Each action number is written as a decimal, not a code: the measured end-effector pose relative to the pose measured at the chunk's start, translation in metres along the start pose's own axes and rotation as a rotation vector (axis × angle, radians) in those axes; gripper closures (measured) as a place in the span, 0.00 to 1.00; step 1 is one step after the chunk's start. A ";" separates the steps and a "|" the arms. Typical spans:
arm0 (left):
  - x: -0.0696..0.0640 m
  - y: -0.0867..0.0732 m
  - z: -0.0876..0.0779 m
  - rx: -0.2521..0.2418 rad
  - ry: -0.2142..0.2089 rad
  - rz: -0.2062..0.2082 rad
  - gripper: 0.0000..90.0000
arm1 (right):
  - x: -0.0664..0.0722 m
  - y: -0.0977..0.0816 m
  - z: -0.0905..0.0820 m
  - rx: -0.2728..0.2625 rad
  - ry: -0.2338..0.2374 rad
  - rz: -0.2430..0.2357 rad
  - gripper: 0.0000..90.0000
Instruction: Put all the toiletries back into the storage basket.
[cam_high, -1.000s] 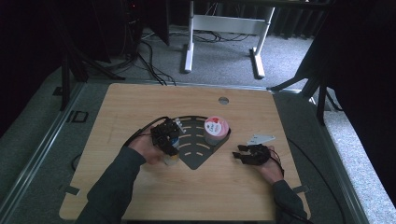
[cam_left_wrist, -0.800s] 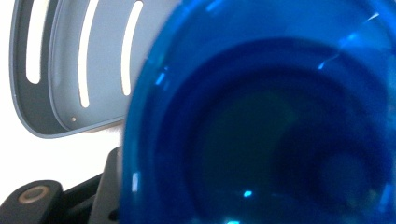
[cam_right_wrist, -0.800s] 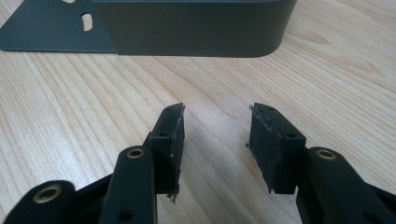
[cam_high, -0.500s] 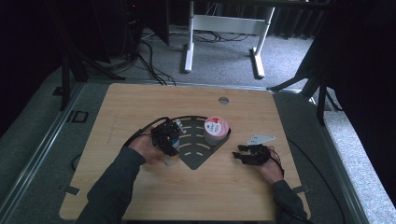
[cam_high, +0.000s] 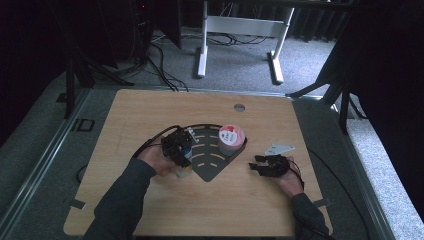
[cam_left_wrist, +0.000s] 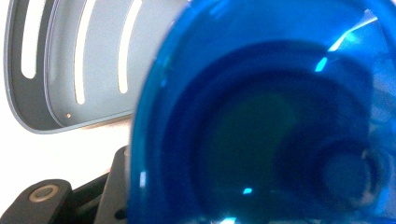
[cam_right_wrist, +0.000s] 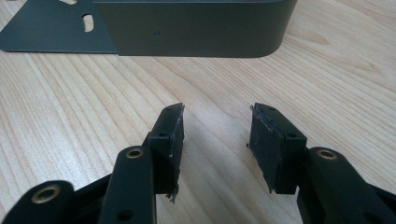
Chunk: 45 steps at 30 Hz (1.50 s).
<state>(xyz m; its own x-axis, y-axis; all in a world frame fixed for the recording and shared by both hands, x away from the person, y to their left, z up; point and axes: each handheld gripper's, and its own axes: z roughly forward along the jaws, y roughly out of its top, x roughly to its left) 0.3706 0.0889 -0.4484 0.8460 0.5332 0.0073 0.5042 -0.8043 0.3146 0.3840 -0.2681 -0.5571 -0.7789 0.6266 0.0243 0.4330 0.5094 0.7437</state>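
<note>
Your left claw (cam_high: 181, 152) is clamped round the small blue-lidded clear jar (cam_high: 183, 169) at centre-left of the high view, jaws just closing; your right claw (cam_right_wrist: 216, 140) sits open, empty, on the wooden worktop (cam_high: 150, 112).

Black hand-held gripper, left (cam_high: 180, 148), and black hand-held gripper, right (cam_high: 270, 165), each trail a thin dark cable; the right one carries a grey three-cornered plate (cam_high: 279, 149). Close up, its matte jaws show brass-ringed pivot holes, small screw holes and worn, ragged-edged pads (cam_right_wrist: 271, 140). Dark long sleeves (cam_high: 122, 200) cover both forearms.
</note>
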 end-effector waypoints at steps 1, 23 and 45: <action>0.000 0.000 0.000 0.001 0.000 -0.002 0.61 | 0.000 0.000 0.000 -0.001 0.000 -0.001 0.60; -0.006 0.010 -0.014 -0.052 -0.022 -0.013 0.62 | 0.000 -0.001 0.000 -0.005 0.001 0.000 0.60; -0.010 0.042 -0.017 -0.088 0.036 -0.033 0.62 | 0.000 -0.001 0.000 -0.005 0.002 0.000 0.60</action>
<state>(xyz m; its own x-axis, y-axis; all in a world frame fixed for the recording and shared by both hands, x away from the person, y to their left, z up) 0.3802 0.0545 -0.4195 0.8216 0.5692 0.0292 0.5129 -0.7608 0.3976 0.3840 -0.2688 -0.5576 -0.7797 0.6256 0.0256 0.4307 0.5062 0.7472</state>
